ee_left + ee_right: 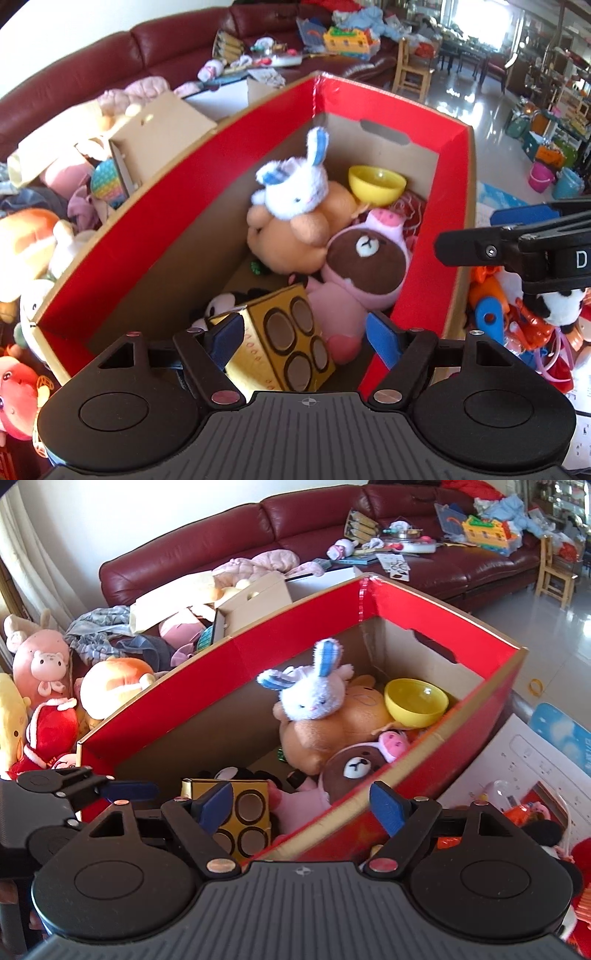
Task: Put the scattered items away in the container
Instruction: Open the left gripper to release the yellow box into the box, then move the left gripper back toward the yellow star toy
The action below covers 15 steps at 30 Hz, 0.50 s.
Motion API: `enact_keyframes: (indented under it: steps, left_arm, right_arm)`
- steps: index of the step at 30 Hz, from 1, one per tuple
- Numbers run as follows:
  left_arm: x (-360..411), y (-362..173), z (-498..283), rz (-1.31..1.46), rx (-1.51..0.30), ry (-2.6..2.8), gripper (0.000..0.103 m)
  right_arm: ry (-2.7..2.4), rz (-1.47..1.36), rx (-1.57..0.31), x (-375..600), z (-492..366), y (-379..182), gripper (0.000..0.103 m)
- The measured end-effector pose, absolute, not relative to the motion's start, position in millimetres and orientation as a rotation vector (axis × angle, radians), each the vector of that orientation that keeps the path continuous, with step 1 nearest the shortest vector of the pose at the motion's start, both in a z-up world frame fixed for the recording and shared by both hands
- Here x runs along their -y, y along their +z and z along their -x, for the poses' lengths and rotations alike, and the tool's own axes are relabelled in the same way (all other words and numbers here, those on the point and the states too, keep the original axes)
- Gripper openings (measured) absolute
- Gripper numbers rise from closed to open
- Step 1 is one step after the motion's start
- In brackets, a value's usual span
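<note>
Both the left tool (308, 334) and the right tool (301, 808) stand apart, empty, over the red-lined cardboard box (221, 155) holding the gold square box (284, 343).

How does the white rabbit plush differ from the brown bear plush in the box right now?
The white rabbit plush lies on top of the orange plush; the brown bear plush sits lower, against the box's right wall. The rabbit is white with blue-lined ears; the bear has a brown face and pink body. The rabbit looks smaller than the bear. Both are soft toys already inside the box.
</note>
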<state>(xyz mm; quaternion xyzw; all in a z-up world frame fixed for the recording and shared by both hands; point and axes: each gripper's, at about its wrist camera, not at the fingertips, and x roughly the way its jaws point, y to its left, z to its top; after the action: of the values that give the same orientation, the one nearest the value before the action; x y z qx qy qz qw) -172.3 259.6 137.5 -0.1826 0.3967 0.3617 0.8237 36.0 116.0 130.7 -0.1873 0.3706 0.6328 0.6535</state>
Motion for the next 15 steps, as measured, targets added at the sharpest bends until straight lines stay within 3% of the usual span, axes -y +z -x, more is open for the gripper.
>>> enact_keyframes:
  steps: [15]
  left_arm:
    - [-174,151,105,0.17,-0.822,0.532,0.087]
  right_arm:
    - [1.28,0.325,-0.835,-32,-95,137,0.088]
